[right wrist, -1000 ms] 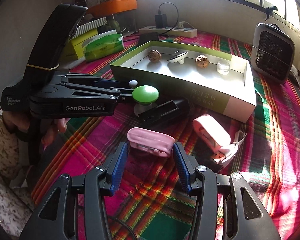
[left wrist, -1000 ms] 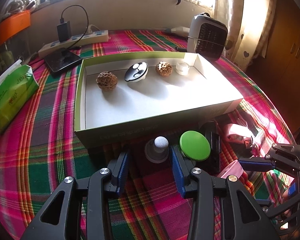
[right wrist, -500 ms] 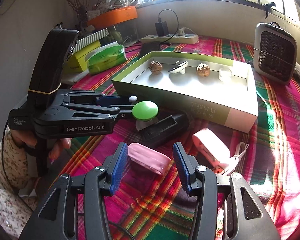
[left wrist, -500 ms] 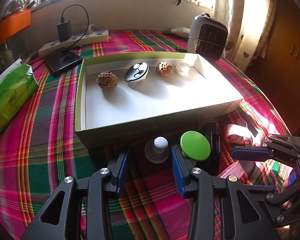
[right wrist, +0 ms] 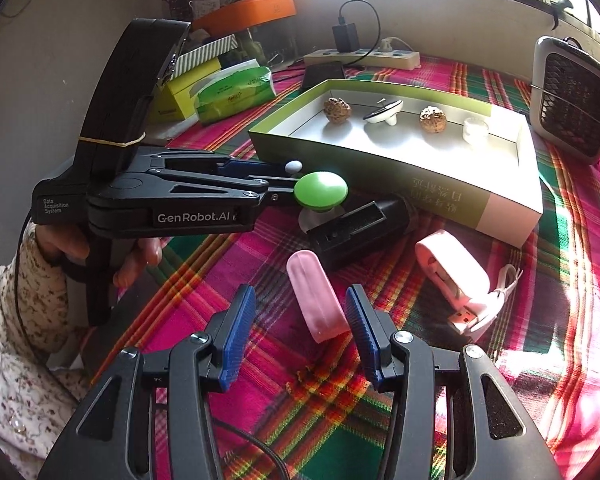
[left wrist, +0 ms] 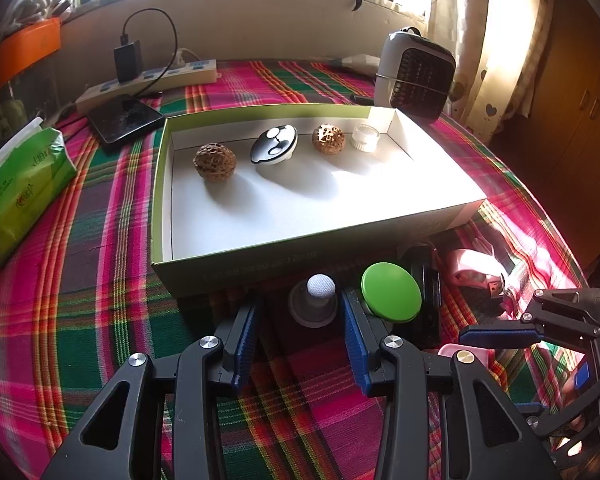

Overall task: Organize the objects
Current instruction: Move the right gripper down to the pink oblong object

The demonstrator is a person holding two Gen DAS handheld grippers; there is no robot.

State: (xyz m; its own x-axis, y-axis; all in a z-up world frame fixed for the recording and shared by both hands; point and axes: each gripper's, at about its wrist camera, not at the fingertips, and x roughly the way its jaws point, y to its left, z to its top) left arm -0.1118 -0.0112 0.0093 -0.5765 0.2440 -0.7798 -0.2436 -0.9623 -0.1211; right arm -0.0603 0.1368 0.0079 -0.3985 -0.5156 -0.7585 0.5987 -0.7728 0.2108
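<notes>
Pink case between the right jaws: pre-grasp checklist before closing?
1. Right gripper open: ok.
2. Pink case between the jaws: ok, though it sits close to the right-hand finger, off centre.
3. Pads touching the case: cannot tell.
4. Left gripper out of the way: ok, it is open around the white-knobbed piece near the box.
5. Free room in the box: ok, near half of its floor is bare.
6. Pink USB gadget apart from the case: ok.
</notes>
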